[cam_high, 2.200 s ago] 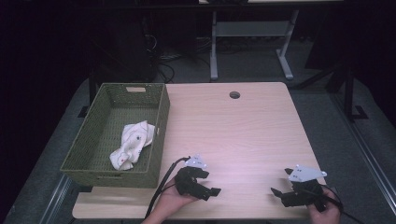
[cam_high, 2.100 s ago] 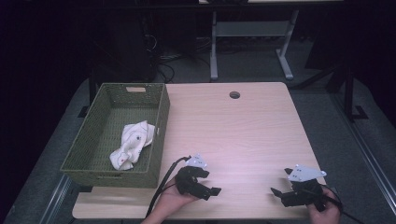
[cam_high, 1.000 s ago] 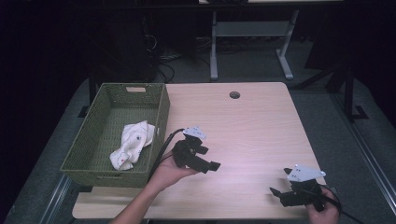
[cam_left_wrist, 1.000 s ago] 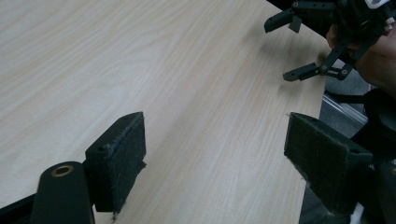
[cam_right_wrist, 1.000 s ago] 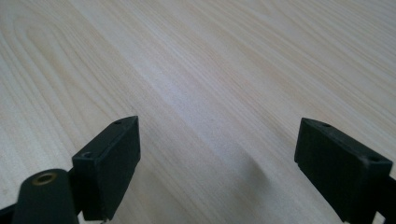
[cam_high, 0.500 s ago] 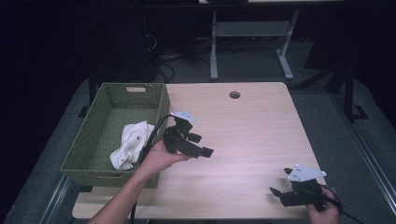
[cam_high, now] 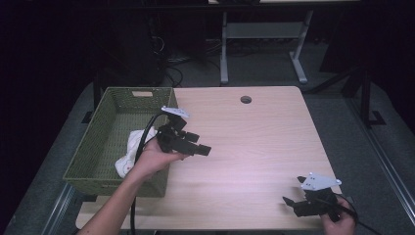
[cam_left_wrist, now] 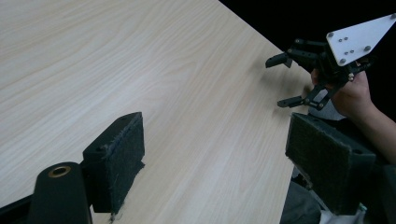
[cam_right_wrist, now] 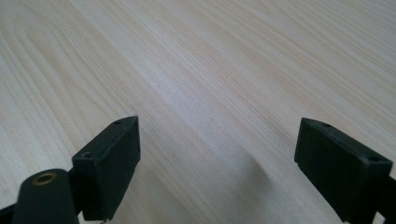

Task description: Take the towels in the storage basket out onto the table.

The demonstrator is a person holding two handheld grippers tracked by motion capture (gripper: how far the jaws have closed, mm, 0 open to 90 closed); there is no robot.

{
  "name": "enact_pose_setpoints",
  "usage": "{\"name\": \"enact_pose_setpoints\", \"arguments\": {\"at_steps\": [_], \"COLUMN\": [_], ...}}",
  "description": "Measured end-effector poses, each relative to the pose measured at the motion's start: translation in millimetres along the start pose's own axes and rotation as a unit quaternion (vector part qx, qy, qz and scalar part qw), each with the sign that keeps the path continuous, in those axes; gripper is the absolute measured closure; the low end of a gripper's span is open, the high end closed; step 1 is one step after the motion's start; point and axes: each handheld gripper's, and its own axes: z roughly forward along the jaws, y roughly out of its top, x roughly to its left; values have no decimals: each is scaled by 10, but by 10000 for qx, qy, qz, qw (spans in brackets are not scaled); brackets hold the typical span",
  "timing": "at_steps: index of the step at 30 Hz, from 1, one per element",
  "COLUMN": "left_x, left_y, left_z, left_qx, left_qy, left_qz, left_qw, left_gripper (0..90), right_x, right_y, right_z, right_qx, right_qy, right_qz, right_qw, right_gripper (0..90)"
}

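The left gripper (cam_high: 198,147) has risen from the desk's (cam_high: 254,147) near edge toward the green basket (cam_high: 105,147) and now hangs beside its right wall, jaws wide apart and empty. The white cloth (cam_high: 133,149) lies inside the basket. The right gripper (cam_high: 293,200) rests open at the near right corner

A light wooden table (cam_high: 254,147) carries a green woven basket (cam_high: 105,147) along its left edge.
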Motion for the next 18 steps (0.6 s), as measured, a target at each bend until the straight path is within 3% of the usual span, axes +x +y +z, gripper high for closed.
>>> {"name": "enact_pose_setpoints", "arguments": {"at_steps": [7,10,18], "left_x": [118,194,371], "left_y": [-35,-37,-117], "left_z": [-177,-305,-486], "left_qx": [-18,-51,-105], "left_qy": [168,381,476], "left_qz": [-149,-191,-450], "left_qw": [9997,9991,9978], "left_gripper": [195,215,216], "right_x": [-4,-6,-13], "right_y": [-3,-5,-6], "right_z": [-2,-13,-10], "right_qx": [-9,-8,-1], "right_qy": [-7,-28,-23], "right_qz": [-2,38,21], "right_qw": [10000,10000,10000], "right_gripper": [140,140,140]}}
